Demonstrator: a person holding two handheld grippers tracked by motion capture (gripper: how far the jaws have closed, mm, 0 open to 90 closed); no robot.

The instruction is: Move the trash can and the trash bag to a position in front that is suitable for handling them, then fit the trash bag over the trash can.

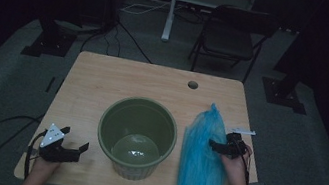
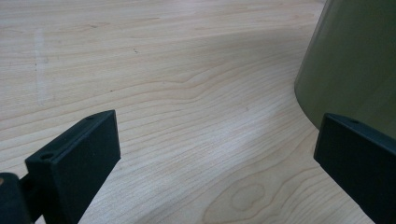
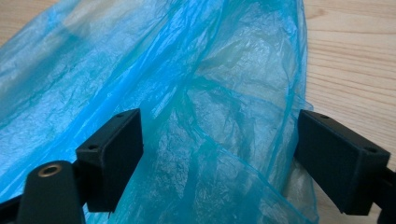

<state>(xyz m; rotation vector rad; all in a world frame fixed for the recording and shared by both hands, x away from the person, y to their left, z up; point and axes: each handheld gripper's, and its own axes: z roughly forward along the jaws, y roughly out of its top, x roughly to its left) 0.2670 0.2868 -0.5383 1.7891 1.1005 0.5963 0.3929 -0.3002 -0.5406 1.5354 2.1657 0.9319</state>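
Note:
An olive-green round bin [image 1: 137, 136] stands upright in the middle of the wooden table [image 1: 102, 87], with a pale glint at its bottom. To its right a thin blue plastic bag [image 1: 202, 164] lies stretched from mid-table over the front edge. My right gripper [image 1: 218, 145] is at the bag's right side, pointing left into it. In the right gripper view its jaws [image 3: 219, 158] stand wide apart with loose folds of the bag [image 3: 187, 70] between them, not pinched. My left gripper [image 1: 77, 141] rests open at the front left, aimed at the bin; its jaws [image 2: 215, 158] are empty beside the bin's wall [image 2: 355, 60].
A round cable hole [image 1: 192, 84] sits near the table's far edge. A small white strip [image 1: 245, 132] lies by the right edge. Behind the table are a folding chair [image 1: 233, 33], stand bases and cables on the dark floor.

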